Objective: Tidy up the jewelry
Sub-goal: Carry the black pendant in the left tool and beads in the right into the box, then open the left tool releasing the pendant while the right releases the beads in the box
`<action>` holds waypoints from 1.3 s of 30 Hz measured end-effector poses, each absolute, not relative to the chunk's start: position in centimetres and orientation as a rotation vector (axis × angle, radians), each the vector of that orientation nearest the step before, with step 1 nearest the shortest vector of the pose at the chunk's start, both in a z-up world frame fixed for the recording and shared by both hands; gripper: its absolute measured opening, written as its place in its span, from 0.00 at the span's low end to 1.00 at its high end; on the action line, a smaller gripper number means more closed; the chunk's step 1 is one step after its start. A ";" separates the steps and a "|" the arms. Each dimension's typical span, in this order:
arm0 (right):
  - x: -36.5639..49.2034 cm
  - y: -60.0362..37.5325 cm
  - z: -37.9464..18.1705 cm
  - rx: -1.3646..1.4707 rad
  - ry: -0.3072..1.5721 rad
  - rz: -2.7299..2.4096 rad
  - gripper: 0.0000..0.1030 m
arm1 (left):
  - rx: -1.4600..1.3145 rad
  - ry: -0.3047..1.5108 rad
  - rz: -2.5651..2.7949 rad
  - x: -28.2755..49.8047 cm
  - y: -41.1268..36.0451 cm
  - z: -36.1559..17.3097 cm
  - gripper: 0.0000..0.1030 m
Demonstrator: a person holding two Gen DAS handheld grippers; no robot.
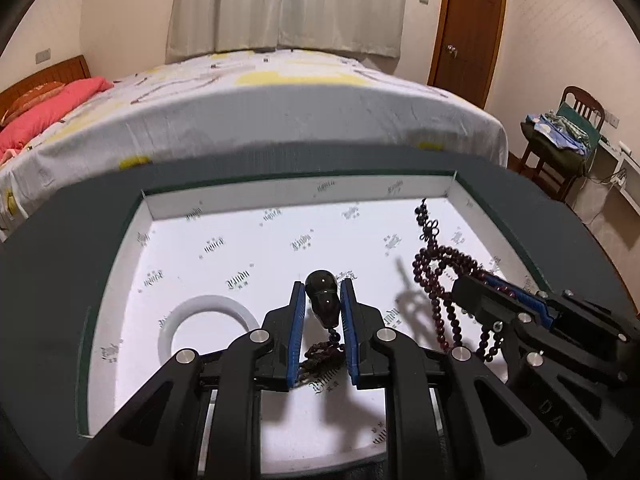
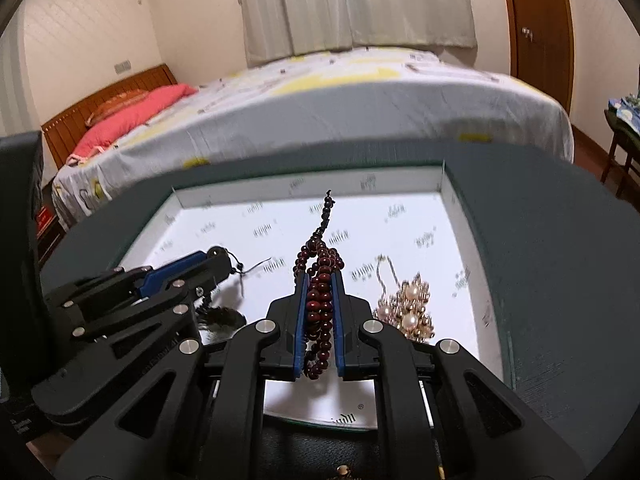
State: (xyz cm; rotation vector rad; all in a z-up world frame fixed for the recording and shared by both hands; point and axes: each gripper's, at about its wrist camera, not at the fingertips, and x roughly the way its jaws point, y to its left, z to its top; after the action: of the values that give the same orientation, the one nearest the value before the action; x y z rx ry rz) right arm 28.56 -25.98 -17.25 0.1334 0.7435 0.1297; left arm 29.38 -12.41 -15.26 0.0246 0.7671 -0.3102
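left wrist view: left tool (image 1: 323, 312) closed most of the way on a dark gourd pendant (image 1: 321, 294), pads touching both sides of it. a short beaded cord (image 1: 320, 354) hangs from the pendant down between the fingers, so it looks lifted off the tray (image 1: 100, 280). white bangle (image 1: 208, 326) lies flat on the tray floor just left of the tool. at right the right tool (image 1: 486, 292) holds a dark red bead strand (image 1: 444, 280), loops dangling and a knot tail sticking up. tray sits on a dark tabletop (image 1: 60, 240).

pendant looks hard, glossy, rounded, so likely slippery; the waist between the two bulbs is the safest place to pinch. cord is limp and will swing.

right wrist view: right tool (image 2: 319, 288) nearly shut on the bead strand (image 2: 319, 300), several loops bunched between the pads, the rest draping over the tips and below. gold pearl cluster (image 2: 408, 312) with a chain lies on the tray (image 2: 460, 240) just right of the tool, apart from it. left tool (image 2: 218, 258) at left over the tray.

strand is light, floppy, with no fixed shape; loose loops could slip or snag, so grip the bunch and not a single loop. pearl cluster looks delicate; take its body, not the chain.
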 end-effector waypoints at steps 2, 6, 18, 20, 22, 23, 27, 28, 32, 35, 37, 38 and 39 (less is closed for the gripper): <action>28.8 -25.9 -17.7 0.130 0.763 0.129 0.11 | 0.016 0.780 -0.316 29.6 -12.4 -15.5 0.18; 29.1 -25.9 -18.1 0.135 0.791 0.131 0.11 | 0.017 0.803 -0.319 30.0 -12.5 -15.9 0.18; 29.2 -25.8 -18.1 0.142 0.790 0.121 0.18 | 0.028 0.813 -0.334 30.2 -12.9 -16.1 0.31; 29.1 -26.0 -18.1 0.146 0.785 0.118 0.18 | 0.024 0.813 -0.332 30.2 -12.8 -16.1 0.34; 29.0 -26.1 -18.0 0.146 0.779 0.116 0.19 | 0.013 0.813 -0.332 30.1 -12.6 -16.0 0.38; 29.0 -26.2 -17.9 0.143 0.776 0.114 0.19 | 0.007 0.812 -0.331 30.1 -12.5 -15.9 0.39; 28.3 -26.4 -17.2 0.145 0.750 0.108 0.20 | -0.025 0.785 -0.333 29.4 -11.9 -14.9 0.51; 28.1 -26.5 -17.0 0.146 0.744 0.106 0.21 | -0.037 0.770 -0.333 29.1 -11.7 -14.4 0.54; 26.5 -26.8 -15.4 0.140 0.692 0.098 0.27 | -0.072 0.704 -0.333 27.3 -10.8 -12.6 0.59; 24.9 -26.9 -14.4 0.129 0.658 0.093 0.27 | -0.079 0.665 -0.323 25.9 -10.1 -11.6 0.61; 23.9 -27.0 -14.0 0.125 0.644 0.086 0.27 | -0.077 0.643 -0.312 24.8 -9.7 -11.1 0.62; 23.1 -27.0 -13.9 0.128 0.636 0.083 0.27 | -0.073 0.634 -0.304 24.3 -9.4 -10.9 0.62; 22.5 -27.0 -13.8 0.127 0.633 0.081 0.27 | -0.069 0.627 -0.296 23.7 -9.2 -10.8 0.62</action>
State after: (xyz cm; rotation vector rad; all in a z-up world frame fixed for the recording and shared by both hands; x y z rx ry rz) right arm 22.50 -27.01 -13.80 0.1273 0.6327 0.0805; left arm 23.68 -9.20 -10.78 -0.0693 0.6269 -0.2963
